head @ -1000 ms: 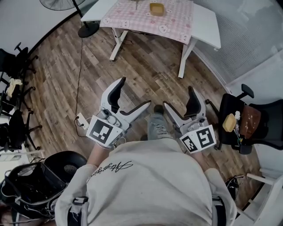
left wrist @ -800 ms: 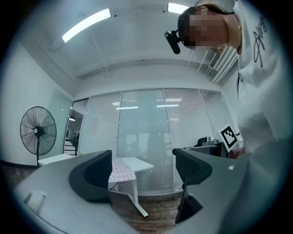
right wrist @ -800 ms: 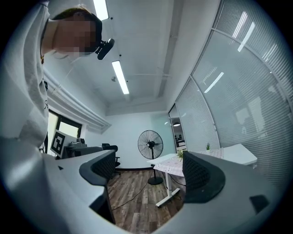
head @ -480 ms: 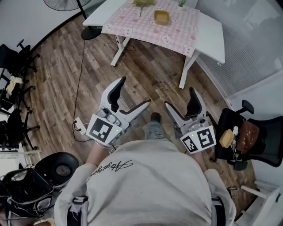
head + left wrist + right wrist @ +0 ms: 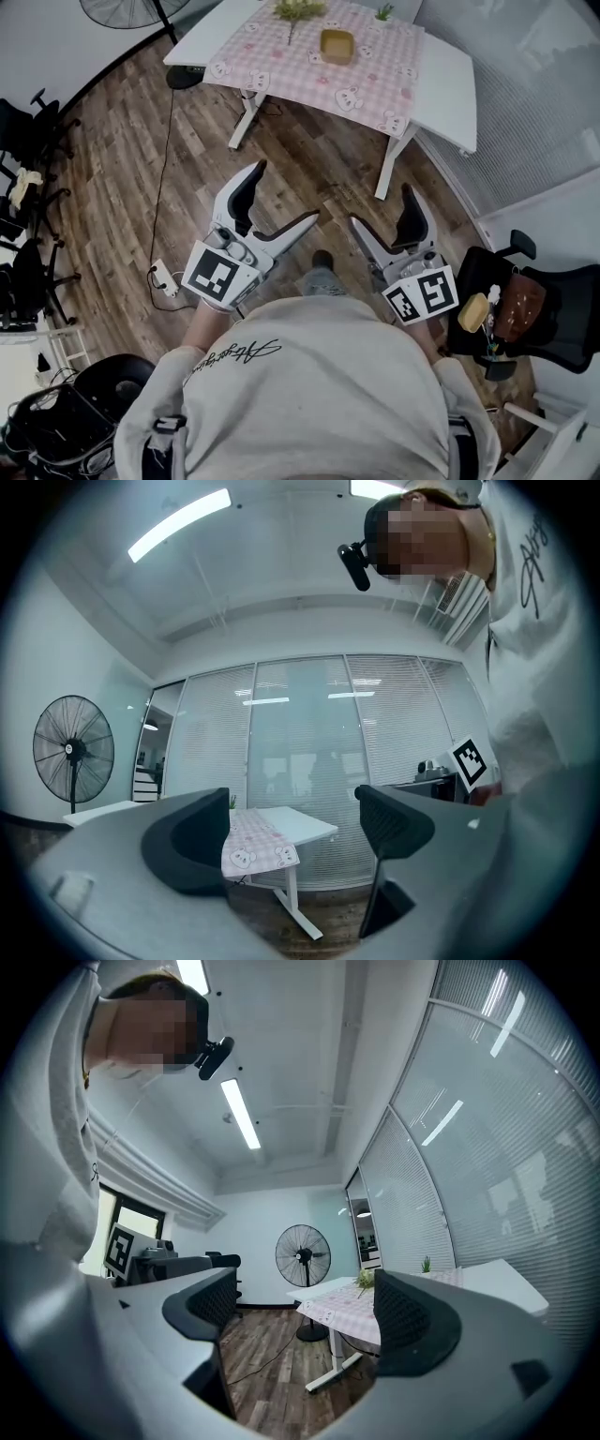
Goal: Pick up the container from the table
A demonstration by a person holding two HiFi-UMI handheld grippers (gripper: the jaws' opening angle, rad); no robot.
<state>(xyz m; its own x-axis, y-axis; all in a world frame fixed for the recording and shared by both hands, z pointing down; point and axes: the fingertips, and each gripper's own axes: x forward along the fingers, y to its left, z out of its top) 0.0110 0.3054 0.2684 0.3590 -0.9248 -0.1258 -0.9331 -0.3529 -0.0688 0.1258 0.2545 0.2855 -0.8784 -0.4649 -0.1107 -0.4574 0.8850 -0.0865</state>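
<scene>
A small tan container (image 5: 337, 45) sits on the pink checked cloth of a white table (image 5: 441, 75) at the top of the head view, far ahead of both grippers. My left gripper (image 5: 281, 199) is held at waist height over the wooden floor, open and empty. My right gripper (image 5: 382, 208) is beside it, also open and empty. In the left gripper view the left gripper (image 5: 291, 827) frames the table (image 5: 281, 825) in the distance. The right gripper (image 5: 305, 1312) points toward the table's corner (image 5: 352, 1314). The container is not visible in either gripper view.
Two small plants (image 5: 300, 9) stand on the table behind the container. A floor fan (image 5: 122, 9) stands left of the table, with its cable and a power strip (image 5: 164, 278) on the floor. Office chairs (image 5: 23, 272) line the left; a loaded black chair (image 5: 525, 309) is at right.
The table and container have slid lower in the head view as the person walks toward them. Both grippers stay open in the same pose.
</scene>
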